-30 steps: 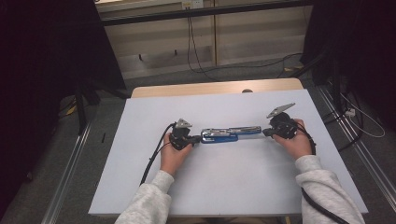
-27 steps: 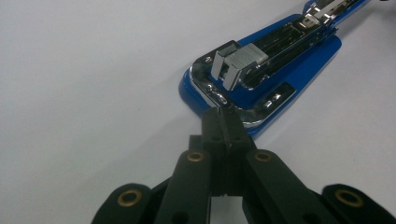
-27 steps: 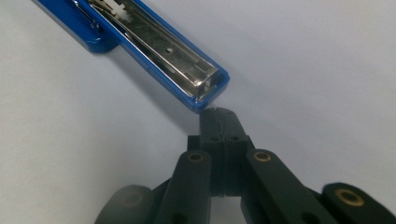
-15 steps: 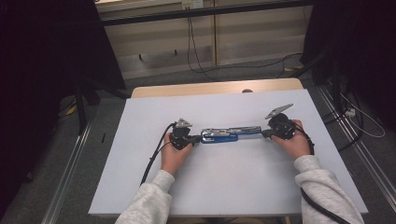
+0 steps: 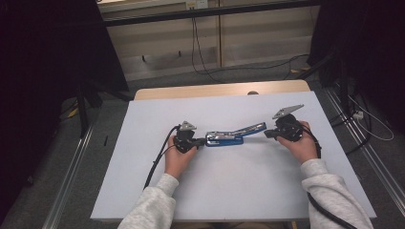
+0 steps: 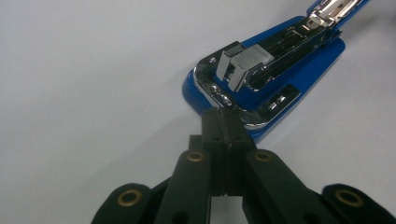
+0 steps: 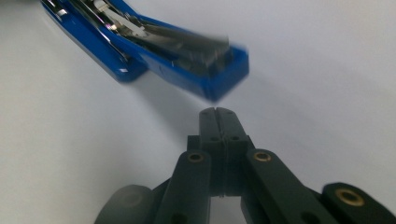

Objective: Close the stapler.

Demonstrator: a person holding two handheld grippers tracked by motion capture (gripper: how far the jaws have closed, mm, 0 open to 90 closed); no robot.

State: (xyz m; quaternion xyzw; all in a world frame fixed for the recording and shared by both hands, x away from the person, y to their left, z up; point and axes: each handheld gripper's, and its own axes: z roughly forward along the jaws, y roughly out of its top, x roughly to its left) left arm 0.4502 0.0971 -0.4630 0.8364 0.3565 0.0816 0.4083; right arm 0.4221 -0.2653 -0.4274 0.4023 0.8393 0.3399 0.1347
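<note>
A blue stapler lies open in the middle of the white tabletop. Its base is flat and its upper arm slants up towards the right. My left gripper is shut, with its tips against the chrome rear rim of the stapler; the left gripper has nothing visible between its jaws. My right gripper is shut and empty, a short way off the raised free end of the arm. In the right gripper view, the blurred blue arm end hangs just beyond the right gripper.
A wooden table edge shows beyond the white sheet. Cables lie on the floor behind, and metal rails run along both sides. A hand holds each gripper, and the sleeves come in from the bottom.
The stapler's upper arm has swung up off its base at the right end. My right gripper has drawn slightly right and is apart from the arm's tip. The left gripper has stayed put.
</note>
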